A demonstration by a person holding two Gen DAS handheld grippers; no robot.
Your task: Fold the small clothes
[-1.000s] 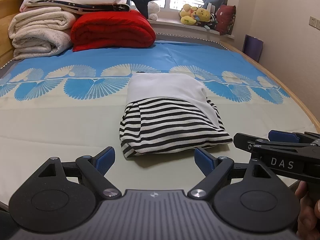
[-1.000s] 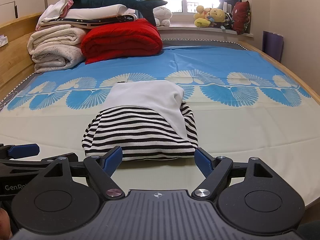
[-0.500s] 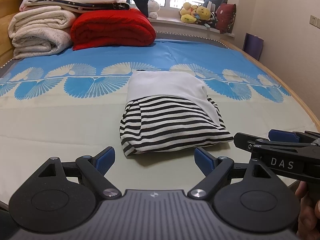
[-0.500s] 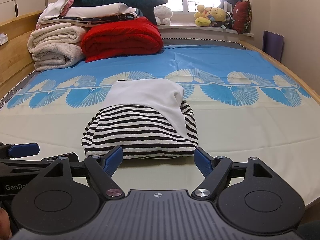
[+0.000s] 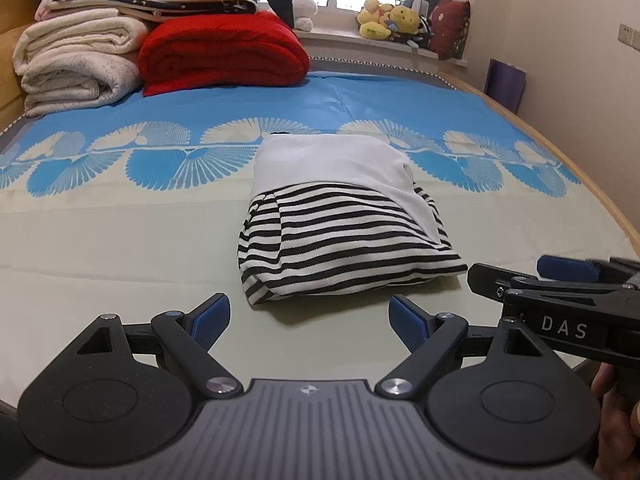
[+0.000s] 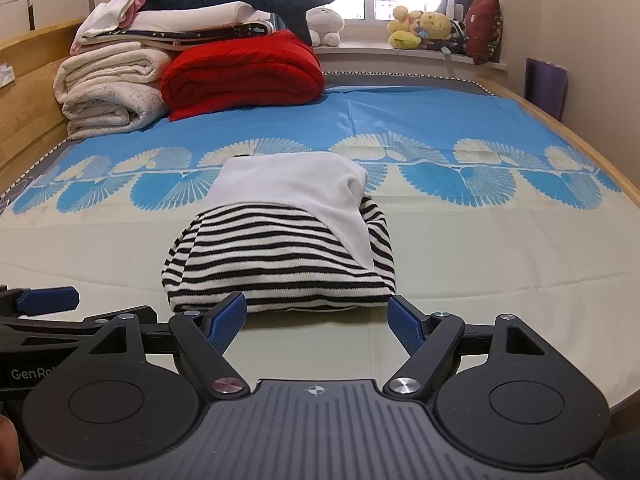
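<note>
Before both wide tools (image 5: 310,320) (image 6: 318,318), folded striped garment's (image 5: 340,256) near edge, bedsheet (image 5: 100,240) around.

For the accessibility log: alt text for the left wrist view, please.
A folded striped garment with a white layer on top lies on the bed, just beyond the open, empty left gripper. The right gripper enters from the right; folded blankets sit behind.

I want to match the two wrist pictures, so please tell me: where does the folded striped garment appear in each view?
Left wrist view: the striped garment lies in the centre, slightly right, beyond the open left gripper.
Right wrist view: the striped garment lies left of centre, directly ahead of the open right gripper.
Shared landmark: the red blanket, upper left in both.
</note>
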